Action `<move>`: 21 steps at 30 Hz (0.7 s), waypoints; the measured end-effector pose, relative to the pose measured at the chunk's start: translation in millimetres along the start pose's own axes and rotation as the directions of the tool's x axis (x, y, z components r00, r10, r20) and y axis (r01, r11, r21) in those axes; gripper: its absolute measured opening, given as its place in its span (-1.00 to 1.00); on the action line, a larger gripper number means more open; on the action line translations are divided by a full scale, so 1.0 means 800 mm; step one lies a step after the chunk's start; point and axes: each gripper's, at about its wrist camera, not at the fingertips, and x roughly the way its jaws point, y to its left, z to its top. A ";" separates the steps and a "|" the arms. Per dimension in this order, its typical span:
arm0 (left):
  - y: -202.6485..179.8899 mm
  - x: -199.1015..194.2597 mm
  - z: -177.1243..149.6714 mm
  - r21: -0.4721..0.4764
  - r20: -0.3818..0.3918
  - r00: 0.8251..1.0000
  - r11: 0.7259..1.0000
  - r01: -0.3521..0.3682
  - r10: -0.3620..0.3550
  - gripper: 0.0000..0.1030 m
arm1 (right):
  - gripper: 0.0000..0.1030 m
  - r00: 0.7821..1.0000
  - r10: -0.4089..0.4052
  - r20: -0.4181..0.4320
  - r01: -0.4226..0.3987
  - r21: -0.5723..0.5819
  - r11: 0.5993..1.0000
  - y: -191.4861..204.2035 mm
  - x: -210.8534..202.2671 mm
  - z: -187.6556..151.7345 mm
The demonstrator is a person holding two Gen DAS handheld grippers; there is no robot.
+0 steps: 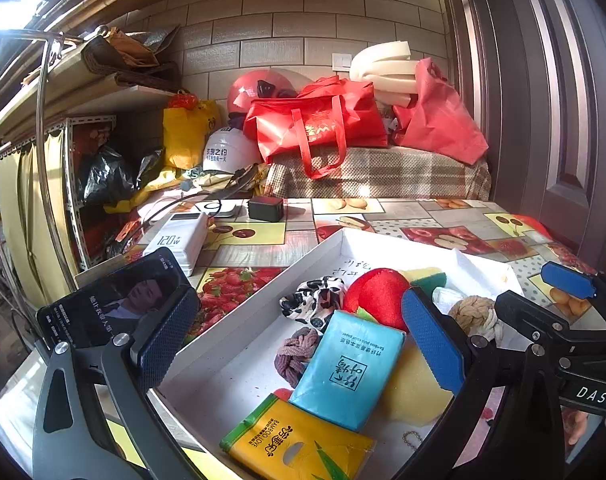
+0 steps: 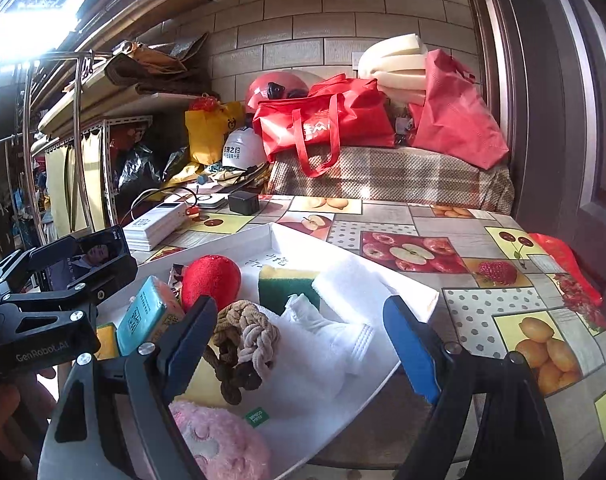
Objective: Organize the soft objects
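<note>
A white shallow box lies on the table and holds the soft things: a red plush ball, a cow-print scrunchie, a mauve braided hair tie, a blue tissue pack, a yellow tissue pack, a yellow-green sponge, a braided rope knot, a white cloth and a pink plush. My left gripper is open above the blue tissue pack. My right gripper is open over the rope knot and white cloth. Neither holds anything.
A fruit-print tablecloth covers the table. A phone on a stand, a white power bank and a black charger lie at the left. Red bags, helmets and foam sit behind. A door is on the right.
</note>
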 end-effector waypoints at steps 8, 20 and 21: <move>-0.020 -0.028 -0.011 0.022 -0.011 0.998 0.998 0.055 -0.054 0.99 | 0.66 0.999 -0.019 -0.038 0.019 0.014 1.000 -0.008 -0.025 -0.014; -0.052 -0.066 -0.026 0.057 -0.056 0.995 0.994 0.089 -0.086 0.99 | 0.65 1.000 -0.025 -0.010 0.026 0.089 0.996 -0.040 -0.096 -0.042; -0.054 -0.067 -0.027 0.060 -0.058 0.995 0.994 0.087 -0.083 0.99 | 0.65 1.000 -0.030 -0.002 0.030 0.093 0.995 -0.043 -0.102 -0.044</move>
